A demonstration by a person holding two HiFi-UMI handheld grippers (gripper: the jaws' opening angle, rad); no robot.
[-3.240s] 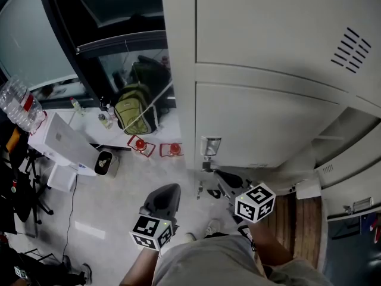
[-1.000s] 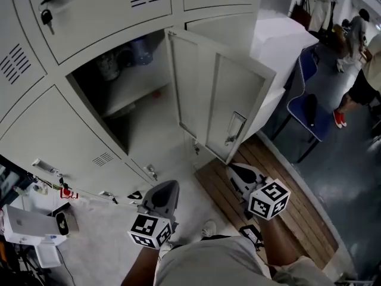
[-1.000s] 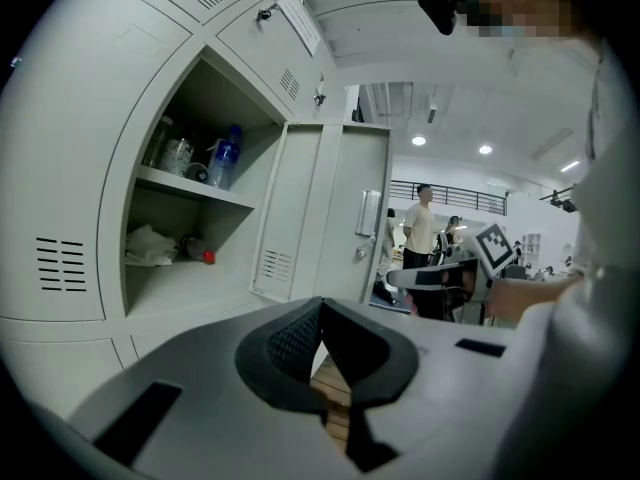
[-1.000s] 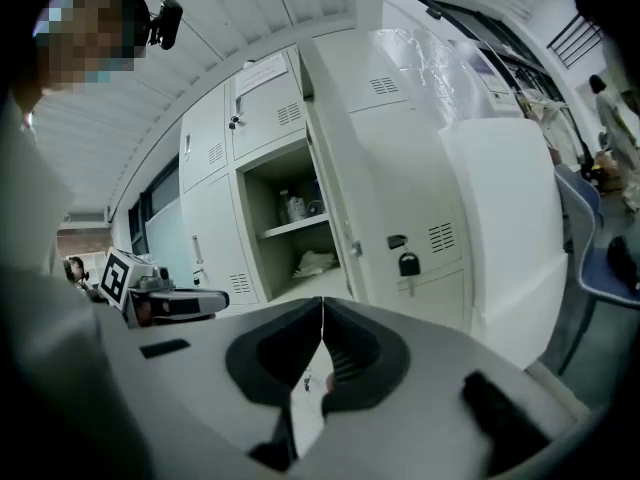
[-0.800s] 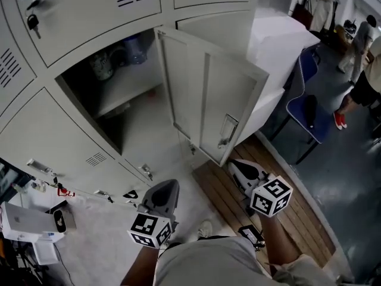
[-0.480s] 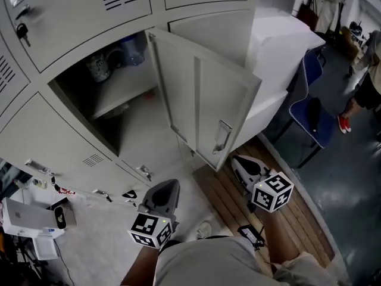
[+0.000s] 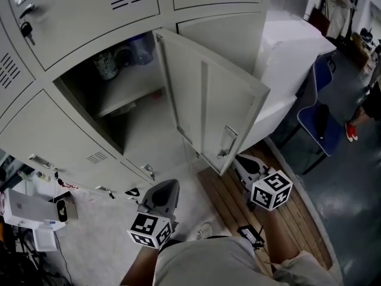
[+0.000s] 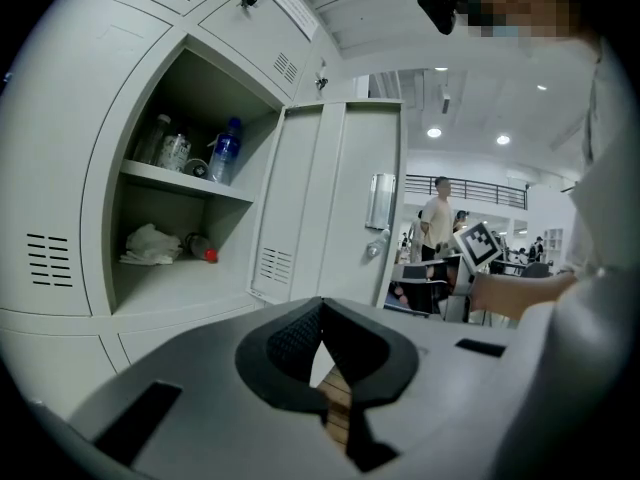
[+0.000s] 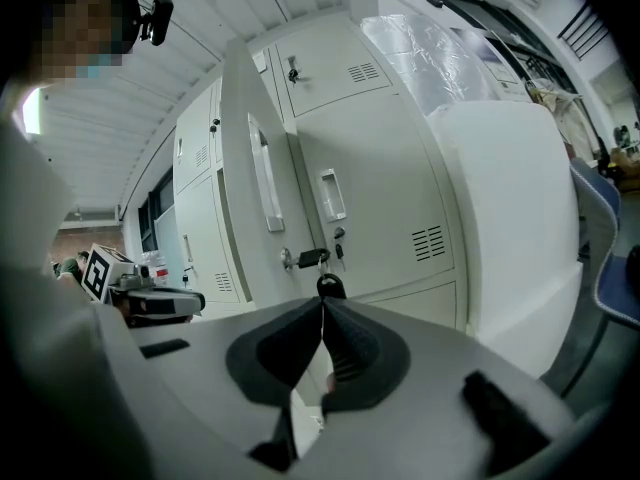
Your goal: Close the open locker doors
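Your open locker door (image 7: 208, 100) stands swung out toward you, hinged on its left side. Its latch handle (image 7: 227, 140) sits on the free edge, just beyond your right gripper (image 7: 243, 164) and not touching it. That gripper's jaws are pressed together with nothing between them. The right gripper view shows them aimed past the door's edge, where a key (image 9: 306, 258) sticks out below the handle. Your left gripper (image 7: 166, 189) hangs lower and to the left, well apart from the door, and its jaws are also closed up and empty. Behind the door the compartment (image 7: 146, 133) gapes open, split in two by a shelf (image 7: 128, 91). On the shelf stands a clear bottle with a blue label (image 8: 226, 151), with a couple of glass jars (image 8: 165, 146) beside it. Down on the compartment floor lie a crumpled white cloth (image 8: 150, 245) and, next to it, a small red-capped thing (image 8: 201, 249) on its side. The lockers all around are shut, and the vented one (image 7: 89, 8) above has a key (image 7: 25, 28) dangling from its lock. Wooden boards (image 7: 232, 204) lie under your right gripper and pale floor (image 7: 107, 243) under your left. A big white cabinet (image 7: 292, 52) stands against the lockers on the right, with a blue chair (image 7: 321, 121) beyond it. A white box (image 7: 21, 210) sits at the far left.
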